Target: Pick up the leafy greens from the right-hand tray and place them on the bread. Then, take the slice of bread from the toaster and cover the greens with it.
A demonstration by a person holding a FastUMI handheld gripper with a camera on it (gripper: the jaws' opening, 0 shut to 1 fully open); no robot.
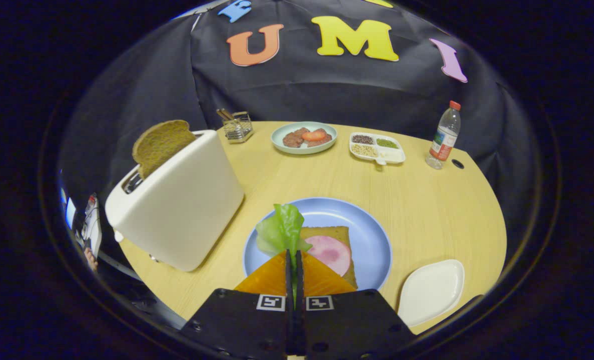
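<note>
My gripper [293, 254] is shut on a green lettuce leaf [279, 231], which sticks up past the fingertips. It hangs above the blue plate [372, 235], over the near left part of a brown bread slice [338, 233] topped with a pink ham round [330, 252]. To the left stands a white toaster [179, 205] with a second brown bread slice [160, 144] standing up out of its slot. A small white tray [431, 291], bare, lies to the right of the plate.
At the back of the wooden table [427, 200] are a pale green plate [304, 137] with meat and tomato, a white divided dish [377, 147] of seeds, a plastic bottle [443, 135] and a small wire holder [237, 126].
</note>
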